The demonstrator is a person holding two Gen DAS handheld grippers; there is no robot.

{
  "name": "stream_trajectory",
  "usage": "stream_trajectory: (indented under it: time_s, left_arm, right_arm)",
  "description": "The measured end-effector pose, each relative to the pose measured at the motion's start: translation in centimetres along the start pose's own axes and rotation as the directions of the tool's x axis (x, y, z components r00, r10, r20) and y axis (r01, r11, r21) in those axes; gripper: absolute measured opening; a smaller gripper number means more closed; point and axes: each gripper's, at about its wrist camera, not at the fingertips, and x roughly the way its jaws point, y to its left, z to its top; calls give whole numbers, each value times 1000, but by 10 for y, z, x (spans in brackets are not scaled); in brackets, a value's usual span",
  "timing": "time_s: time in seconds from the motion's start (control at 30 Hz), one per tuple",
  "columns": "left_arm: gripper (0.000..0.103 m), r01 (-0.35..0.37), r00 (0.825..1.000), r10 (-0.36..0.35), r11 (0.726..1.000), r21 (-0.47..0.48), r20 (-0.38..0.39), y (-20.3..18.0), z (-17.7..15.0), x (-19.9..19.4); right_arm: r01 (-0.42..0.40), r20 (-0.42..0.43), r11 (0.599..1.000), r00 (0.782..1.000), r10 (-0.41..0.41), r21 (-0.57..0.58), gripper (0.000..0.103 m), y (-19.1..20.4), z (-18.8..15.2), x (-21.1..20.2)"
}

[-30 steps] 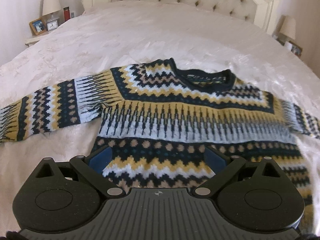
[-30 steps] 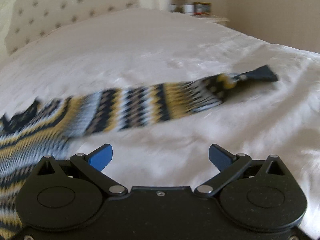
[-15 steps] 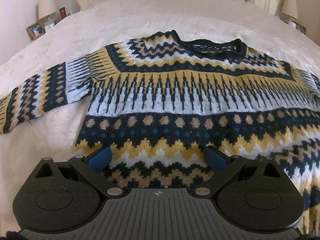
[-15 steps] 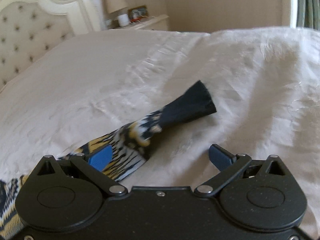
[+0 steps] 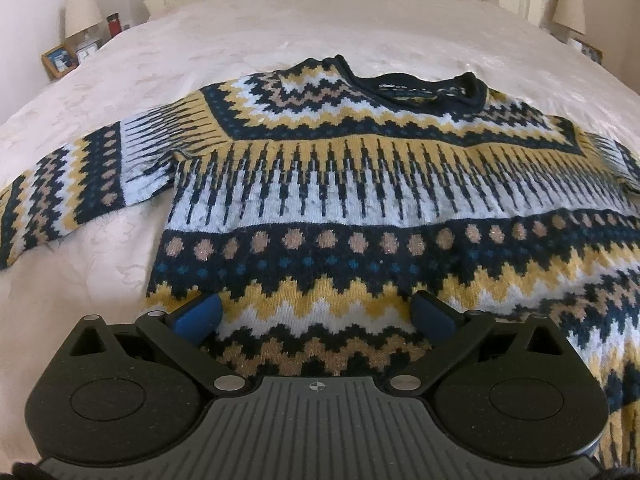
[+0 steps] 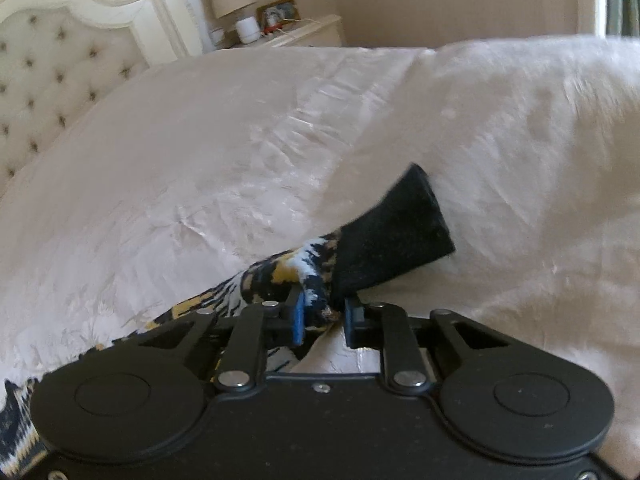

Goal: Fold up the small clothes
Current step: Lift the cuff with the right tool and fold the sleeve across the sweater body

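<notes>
A knitted sweater point(image 5: 340, 200) in navy, yellow, white and tan zigzags lies flat, front up, on the pale bedspread point(image 5: 320, 20), collar toward the headboard and sleeves spread out. My left gripper point(image 5: 316, 308) hovers open over the lower body of the sweater, near its left side edge, with nothing pinched. In the right wrist view the sweater's sleeve point(image 6: 280, 272) ends in a dark navy cuff point(image 6: 396, 232). My right gripper point(image 6: 324, 312) has its jaws closing on that sleeve just behind the cuff, and the fabric is bunched between the pads.
A tufted headboard point(image 6: 48, 80) stands at the far end of the bed. Nightstands with lamps and picture frames flank it point(image 5: 60, 60) point(image 6: 304, 34). Bare bedspread point(image 6: 200, 160) spreads around the sweater on every side.
The right gripper slid along the sleeve to the cuff and went from wide open to pinching the fabric. The left gripper sank closer to the sweater body, still open.
</notes>
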Motion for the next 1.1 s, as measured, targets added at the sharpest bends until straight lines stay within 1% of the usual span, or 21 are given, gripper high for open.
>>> stream_trajectory:
  time_s: [0.07, 0.17, 0.27, 0.4, 0.53, 0.67, 0.73, 0.8, 0.9, 0.93, 1.0, 1.1]
  left_arm:
    - [102, 15, 1000, -15, 1000, 5, -4, 2, 0, -1]
    - [101, 47, 999, -46, 999, 20, -16, 6, 2, -3]
    - [100, 76, 997, -76, 997, 11, -19, 16, 6, -9]
    - [100, 96, 995, -96, 995, -16, 14, 39, 16, -19]
    - [100, 75, 995, -74, 997, -21, 65, 69, 27, -24]
    - [100, 33, 995, -27, 998, -59, 98, 105, 29, -17]
    - [100, 13, 994, -3, 995, -98, 108, 121, 26, -12]
    - [100, 10, 994, 5, 989, -148, 105, 136, 21, -4]
    - [100, 21, 997, -6, 978, -208, 73, 151, 17, 2]
    - [100, 31, 997, -15, 976, -217, 75, 154, 18, 2]
    - [100, 39, 996, -19, 973, -227, 93, 158, 22, -1]
    - [100, 40, 992, -11, 972, -231, 126, 162, 24, -7]
  right_arm:
    - [-14, 14, 999, 1000, 15, -30, 24, 10, 3, -8]
    - [-44, 42, 994, 998, 48, -102, 23, 36, 8, -23]
    - [-88, 67, 976, 992, 102, -198, 23, 73, 11, -44]
    - [-172, 78, 931, 975, 206, -321, 23, 132, 5, -75]
    - [-260, 66, 869, 947, 316, -421, 23, 193, -14, -103]
    - [-362, 11, 794, 907, 420, -488, 23, 254, -46, -119]
    - [-409, -25, 757, 886, 462, -509, 23, 280, -67, -123]
    - [-448, -67, 720, 869, 491, -531, 23, 306, -89, -123]
    - [-493, -127, 666, 845, 519, -560, 23, 337, -122, -120]
    - [-508, -147, 649, 837, 527, -565, 23, 346, -132, -120]
    - [-539, -193, 611, 820, 539, -581, 23, 365, -156, -115]
    - [-563, -246, 563, 805, 540, -604, 23, 389, -187, -110]
